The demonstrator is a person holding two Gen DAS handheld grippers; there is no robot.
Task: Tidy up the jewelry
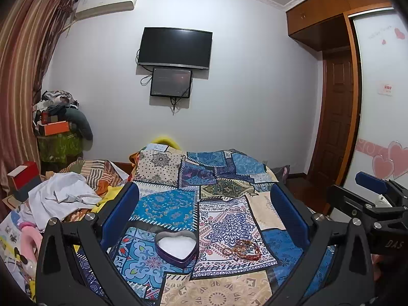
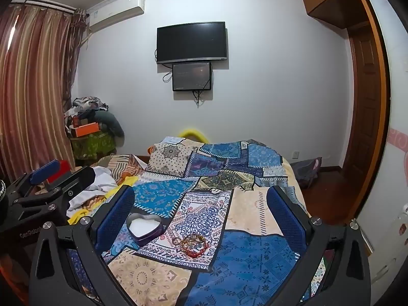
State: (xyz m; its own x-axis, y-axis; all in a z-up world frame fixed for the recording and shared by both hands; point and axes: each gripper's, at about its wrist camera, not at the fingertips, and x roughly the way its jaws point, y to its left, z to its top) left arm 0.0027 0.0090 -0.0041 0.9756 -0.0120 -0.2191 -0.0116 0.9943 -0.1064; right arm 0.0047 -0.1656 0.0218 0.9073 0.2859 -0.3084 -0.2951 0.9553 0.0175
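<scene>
Purple metal heart-shaped tin sits lidless on the patchwork bedspread, white filling inside, its point aimed toward the camera at about 6 o'clock. Just beside it at 3 o'clock lies a tangle of beaded bracelets, red, amber and brownish, too jumbled to give a long axis. Left tongs and right tongs both stand wide apart with nothing between the blue textured pads. White lettering "DAS" shows on the right tongs' black body in the left view; "GenRobo…" reads on the left tongs' body in the right view.
</scene>
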